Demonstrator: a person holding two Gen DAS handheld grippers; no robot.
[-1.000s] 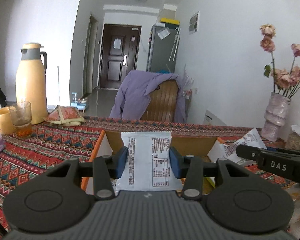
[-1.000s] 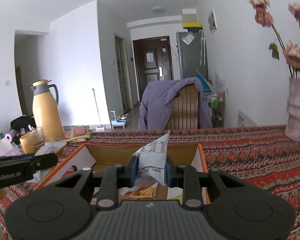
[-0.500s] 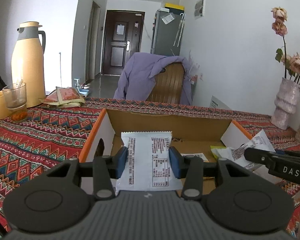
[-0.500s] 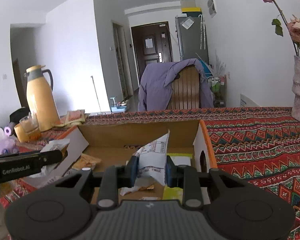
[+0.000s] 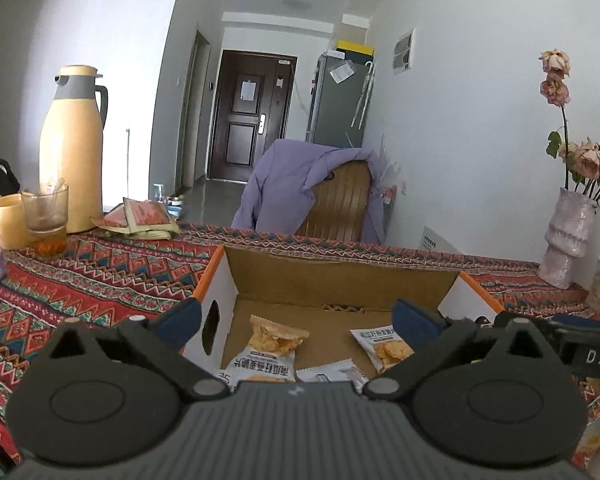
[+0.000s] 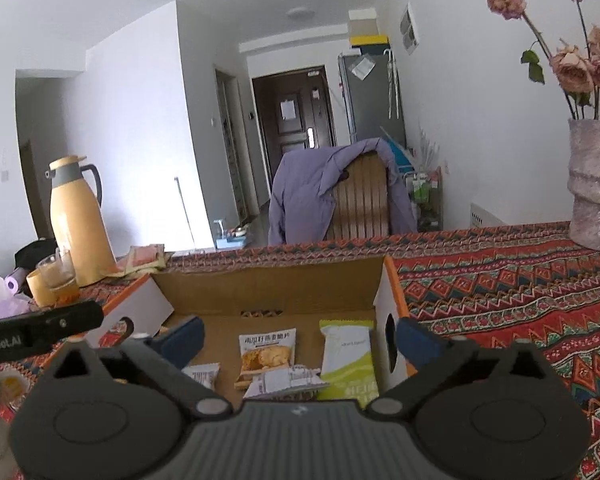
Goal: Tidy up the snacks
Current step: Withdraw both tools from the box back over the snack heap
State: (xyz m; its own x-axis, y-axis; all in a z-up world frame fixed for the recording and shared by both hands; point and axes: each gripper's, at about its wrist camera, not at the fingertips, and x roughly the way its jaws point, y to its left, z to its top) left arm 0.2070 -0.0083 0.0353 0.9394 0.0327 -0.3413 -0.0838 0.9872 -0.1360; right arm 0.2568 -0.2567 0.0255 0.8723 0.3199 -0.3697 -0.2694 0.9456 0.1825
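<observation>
Packets [image 6: 267,354] lay loose in the cardboard box [image 5: 340,276] on the table [image 6: 520,280]. Left gripper [image 5: 296,318] and right gripper [image 6: 300,336] had just sprung open, empty; more wrappers [image 5: 588,440] seemingly remained outside.

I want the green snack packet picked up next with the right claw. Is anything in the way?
Nothing visible blocks it. The right claw hangs open above the cardboard box; the green snack packet lies uncovered by the right wall, a white packet beside it.
</observation>
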